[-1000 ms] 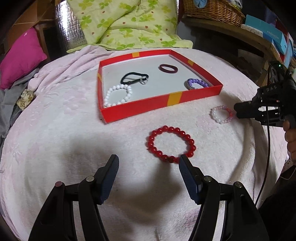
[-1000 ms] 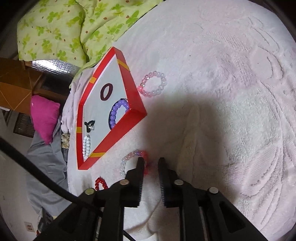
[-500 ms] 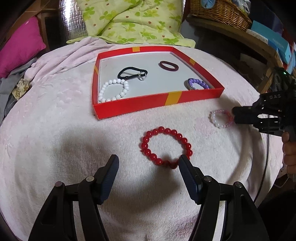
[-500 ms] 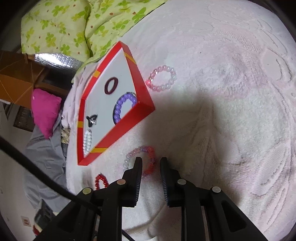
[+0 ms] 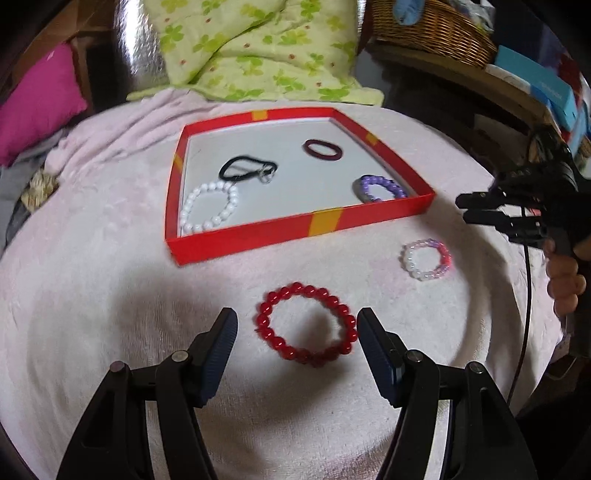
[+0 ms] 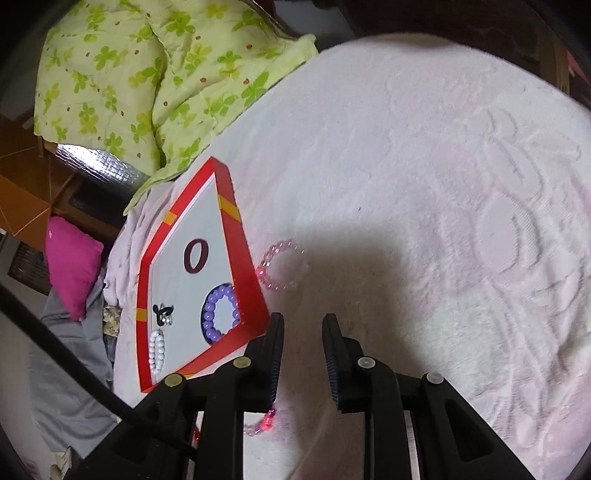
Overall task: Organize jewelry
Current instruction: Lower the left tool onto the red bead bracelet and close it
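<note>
Nearest in the left wrist view, the left tool (image 5: pixel 296 326) stands wide and empty, its two dark fingers on either side of a red bead bracelet (image 5: pixel 306 329) that lies flat on the pale pink blanket (image 5: pixel 110 295); the pads do not touch the beads. Further out and to the right lies a smaller bracelet of white, pink and lilac beads (image 5: pixel 426 259), also on the blanket, and just above and beyond it the right tool (image 5: pixel 466 211) hangs, held by a hand (image 5: pixel 563 275) at the right edge. In its own view the right tool (image 6: pixel 303 321) has a narrow gap with nothing in it, and the small mixed bracelet (image 6: pixel 260 424) peeks out under its left finger. Beyond these sits the red tray (image 5: pixel 295 230) with yellow marks on its rim. Inside it are a white bead bracelet (image 5: pixel 210 206) at the near left, a black loop with a metal clasp (image 5: pixel 247 170) behind it, a purple bead bracelet (image 5: pixel 380 188) in the near right corner and a dark maroon ring (image 5: pixel 322 149) at the back. A clear pink bracelet (image 6: pixel 282 265) lies on the blanket just outside the tray's right wall. Farthest off are a green flowered quilt (image 5: pixel 251 48), a magenta pillow (image 5: pixel 35 103) and a wicker basket (image 5: pixel 432 29).
</note>
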Demonstrator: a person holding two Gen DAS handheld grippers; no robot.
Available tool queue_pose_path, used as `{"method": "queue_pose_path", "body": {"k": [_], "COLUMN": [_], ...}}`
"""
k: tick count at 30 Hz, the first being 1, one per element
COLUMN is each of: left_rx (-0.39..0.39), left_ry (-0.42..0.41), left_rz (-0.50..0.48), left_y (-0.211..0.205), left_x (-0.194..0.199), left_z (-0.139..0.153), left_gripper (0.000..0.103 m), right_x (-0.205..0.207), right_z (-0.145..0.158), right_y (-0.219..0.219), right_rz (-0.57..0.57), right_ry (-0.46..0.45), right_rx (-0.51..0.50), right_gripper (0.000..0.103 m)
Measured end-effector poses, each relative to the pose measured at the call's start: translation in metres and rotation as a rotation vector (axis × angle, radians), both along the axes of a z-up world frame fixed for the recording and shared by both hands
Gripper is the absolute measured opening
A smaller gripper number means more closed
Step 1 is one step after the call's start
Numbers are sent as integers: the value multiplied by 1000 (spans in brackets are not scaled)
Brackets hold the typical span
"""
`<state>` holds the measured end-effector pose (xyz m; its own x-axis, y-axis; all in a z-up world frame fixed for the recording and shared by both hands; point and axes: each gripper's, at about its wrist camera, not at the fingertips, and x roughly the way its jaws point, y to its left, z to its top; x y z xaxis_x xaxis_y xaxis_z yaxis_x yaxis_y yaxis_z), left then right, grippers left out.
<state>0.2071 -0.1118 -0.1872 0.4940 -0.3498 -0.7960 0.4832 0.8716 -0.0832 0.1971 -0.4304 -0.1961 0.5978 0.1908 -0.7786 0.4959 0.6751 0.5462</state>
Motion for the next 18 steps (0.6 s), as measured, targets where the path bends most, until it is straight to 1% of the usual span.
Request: {"method": "queue_pose_path", "body": {"k": [2, 5, 7, 9, 13, 14, 16, 17, 18], "left_rx": [9, 31, 20, -7, -25, -26, -30, -31, -30], "left_ry": [20, 28, 40, 57, 70, 72, 69, 69, 72], "left_rz": [19, 56, 77, 89, 93, 90, 74, 65, 56], "left_y": [5, 13, 18, 21, 21, 20, 18, 17, 16], "left_x": [4, 8, 11, 13, 17, 18, 17, 18, 18], "left_z": [-5, -11, -12, -14, -15, -16, -15, -16, -16], "left_gripper": [68, 68, 68, 68, 68, 66, 59, 51, 46], "right_x": [2, 5, 8, 14, 25, 27, 28, 27, 25], "right_z": [0, 4, 4, 2, -2, -3, -3, -1, 1], "right_y": [1, -2, -7, -11, -12, -11, -10, -10, -9], "right_rz": [9, -9, -31, -51, -57, -58, -63, -61, -57], "right_ry": [1, -1, 3, 6, 11, 16, 15, 9, 1], "right_rx": [-8, -62, -84, -99, -89, -89, -75, -67, -67], "right_gripper": [25, 24, 24, 25, 25, 25, 24, 24, 25]}}
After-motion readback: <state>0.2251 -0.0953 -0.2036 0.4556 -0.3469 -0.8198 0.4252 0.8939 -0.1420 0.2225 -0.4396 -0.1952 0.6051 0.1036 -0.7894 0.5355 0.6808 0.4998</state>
